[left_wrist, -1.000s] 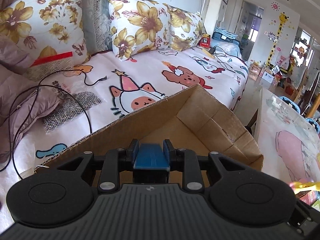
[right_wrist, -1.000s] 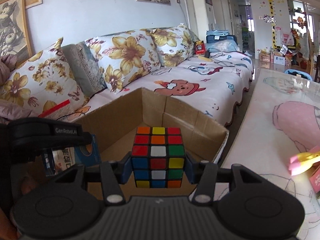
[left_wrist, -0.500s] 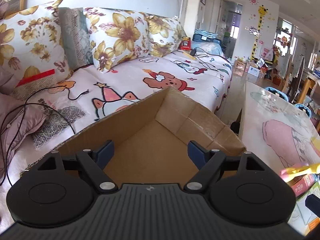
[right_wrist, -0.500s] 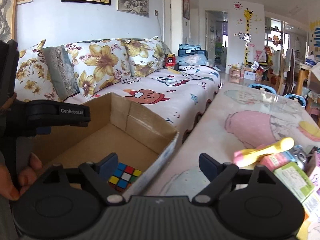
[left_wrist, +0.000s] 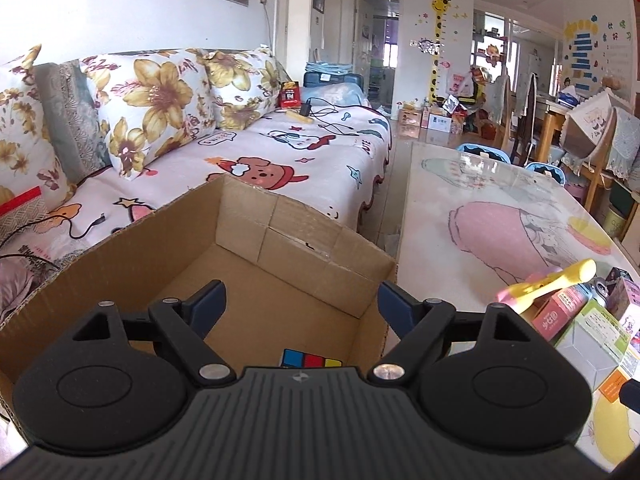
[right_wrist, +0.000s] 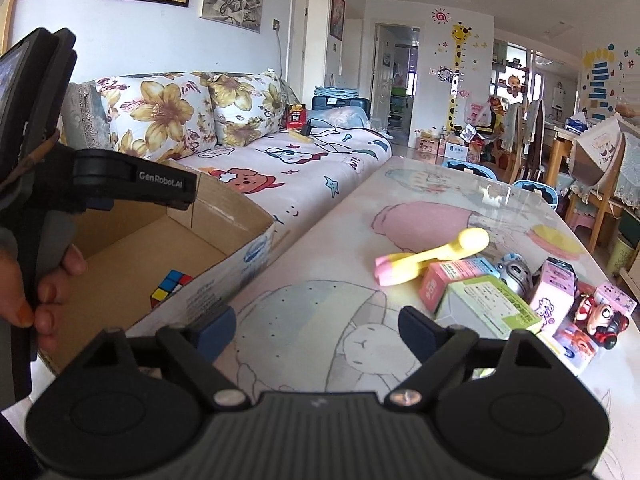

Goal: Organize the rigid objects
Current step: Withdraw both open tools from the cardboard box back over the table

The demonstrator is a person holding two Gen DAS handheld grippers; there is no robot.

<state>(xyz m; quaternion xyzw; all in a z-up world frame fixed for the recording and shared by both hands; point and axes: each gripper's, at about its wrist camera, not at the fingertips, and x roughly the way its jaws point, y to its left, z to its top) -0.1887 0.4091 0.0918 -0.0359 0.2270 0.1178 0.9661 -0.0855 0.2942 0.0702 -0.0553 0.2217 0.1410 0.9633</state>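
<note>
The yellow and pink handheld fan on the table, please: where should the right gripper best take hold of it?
Probably the slim yellow handle of the fan, not its pink end. It lies flat, slanting across the table, so the open right gripper should descend from above, jaws straddling the handle, clear of the pink box beside it.

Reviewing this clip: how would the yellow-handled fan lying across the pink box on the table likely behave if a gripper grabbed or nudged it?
The yellow-handled fan looks like thin moulded plastic, so probably stiff and light. It leans on the pink box with its rounded handle raised, so a nudge would likely pivot or slide it off. The glossy table suggests it would skid easily.
</note>
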